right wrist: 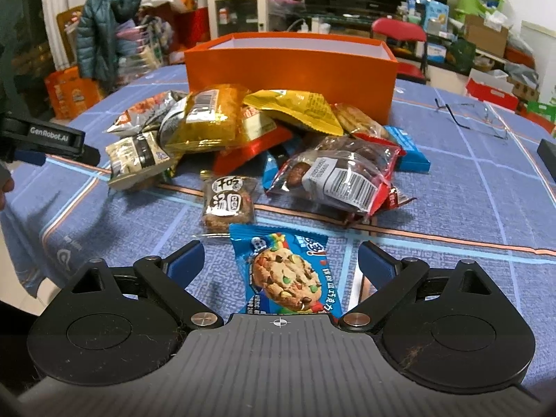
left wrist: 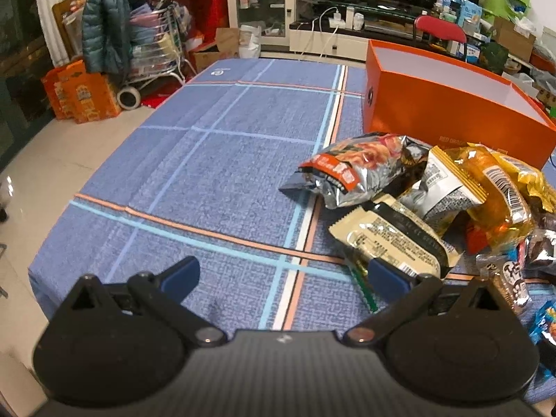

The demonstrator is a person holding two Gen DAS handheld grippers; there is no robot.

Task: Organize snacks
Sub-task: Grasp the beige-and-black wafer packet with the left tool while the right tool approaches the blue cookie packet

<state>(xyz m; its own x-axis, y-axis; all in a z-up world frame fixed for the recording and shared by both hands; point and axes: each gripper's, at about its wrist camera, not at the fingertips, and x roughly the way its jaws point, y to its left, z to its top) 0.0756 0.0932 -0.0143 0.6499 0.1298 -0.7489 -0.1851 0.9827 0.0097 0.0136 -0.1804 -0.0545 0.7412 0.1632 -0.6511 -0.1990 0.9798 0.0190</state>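
A heap of snack packets (right wrist: 278,139) lies on the blue checked tablecloth (left wrist: 208,173) in front of an open orange box (right wrist: 288,66). In the right wrist view a blue cookie packet (right wrist: 285,271) lies between the wide-apart fingers of my right gripper (right wrist: 280,260), and the pads do not touch it. My left gripper (left wrist: 281,274) stands open over bare cloth at the left of the heap (left wrist: 434,201), its right finger beside a cream packet (left wrist: 392,239). The orange box (left wrist: 444,104) shows at the far right of the left wrist view, and the left gripper (right wrist: 52,142) appears from the side at the left edge of the right wrist view.
A pair of glasses (right wrist: 476,118) lies on the cloth right of the box, and a dark object (right wrist: 549,156) sits at the right edge. Beyond the table stand a red chair (right wrist: 399,34), a TV stand, a cart with a green jacket (left wrist: 111,17) and orange cartons (left wrist: 83,93).
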